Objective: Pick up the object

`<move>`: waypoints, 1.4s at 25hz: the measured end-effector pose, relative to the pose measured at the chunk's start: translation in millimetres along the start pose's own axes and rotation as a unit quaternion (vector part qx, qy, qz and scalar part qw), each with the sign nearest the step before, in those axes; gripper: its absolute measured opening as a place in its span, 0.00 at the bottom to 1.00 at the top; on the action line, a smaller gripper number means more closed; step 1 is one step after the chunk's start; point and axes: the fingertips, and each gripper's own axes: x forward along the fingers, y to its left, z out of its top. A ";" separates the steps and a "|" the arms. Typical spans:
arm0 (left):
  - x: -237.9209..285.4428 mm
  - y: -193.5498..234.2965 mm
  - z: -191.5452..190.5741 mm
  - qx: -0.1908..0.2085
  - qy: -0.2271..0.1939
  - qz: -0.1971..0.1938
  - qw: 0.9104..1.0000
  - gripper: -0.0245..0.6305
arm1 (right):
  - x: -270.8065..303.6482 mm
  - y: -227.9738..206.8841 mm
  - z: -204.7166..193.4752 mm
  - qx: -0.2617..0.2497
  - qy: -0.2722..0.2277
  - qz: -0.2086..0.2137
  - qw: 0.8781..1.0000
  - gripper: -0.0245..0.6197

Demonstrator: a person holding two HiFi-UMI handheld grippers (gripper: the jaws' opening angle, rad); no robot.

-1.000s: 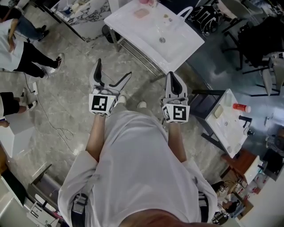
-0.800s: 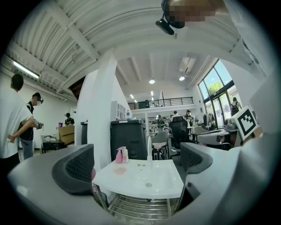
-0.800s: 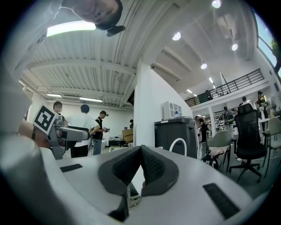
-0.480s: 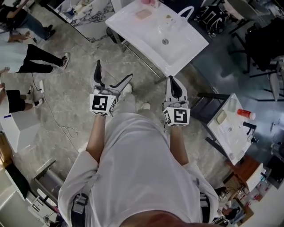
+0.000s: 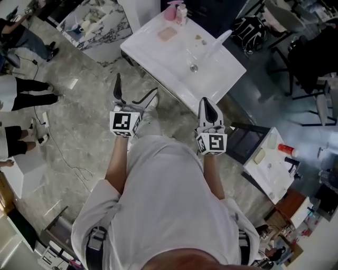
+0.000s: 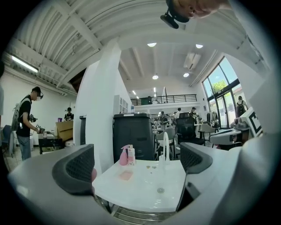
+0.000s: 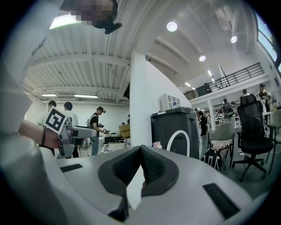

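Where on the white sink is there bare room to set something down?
Bare: the near-left part of the sink, between the pink pad and the near edge, and the strip beside the drain. Crowded: the far side, with the two bottles, small bits and faucet.

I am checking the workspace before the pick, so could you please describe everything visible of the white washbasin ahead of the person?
The washbasin is a glossy white rectangular top, ceramic by its look, with a shallow bowl and a round metal drain. A white arched faucet rises at its far edge. It stands level on a metal frame. At its far left corner stand a pink spray bottle and a smaller pale bottle; a flat pinkish pad lies on the top just in front of them.
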 end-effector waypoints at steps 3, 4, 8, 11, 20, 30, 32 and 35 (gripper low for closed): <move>46.5 29.3 -10.7 -0.011 0.009 -0.016 1.000 0.94 | 42.2 -3.5 -1.3 0.009 0.015 -0.009 1.000 0.04; 62.6 37.4 -14.5 -0.015 0.012 -0.023 1.000 0.94 | 55.4 -4.8 -2.0 0.012 0.022 -0.013 1.000 0.04; 124.2 67.6 -31.4 -0.017 0.027 -0.055 0.998 0.94 | 108.3 -5.4 -1.3 0.027 0.043 -0.029 0.998 0.04; 169.1 89.2 -35.9 -0.012 0.032 -0.079 0.996 0.94 | 148.6 -4.0 -0.1 0.033 0.055 -0.041 0.997 0.04; 264.2 131.1 -81.7 0.004 0.073 -0.111 0.991 0.93 | 215.1 -7.2 2.4 0.060 0.076 -0.061 0.993 0.04; 322.4 121.6 -163.9 0.026 0.175 -0.146 0.973 0.92 | 235.5 -25.3 3.3 0.059 0.068 -0.057 0.994 0.04; 330.4 115.5 -179.9 0.033 0.194 -0.159 0.968 0.90 | 235.4 -28.6 2.5 0.059 0.070 -0.057 0.994 0.04; 345.1 106.4 -197.1 0.039 0.222 -0.173 0.959 0.89 | 233.9 -37.1 1.9 0.063 0.070 -0.061 0.994 0.04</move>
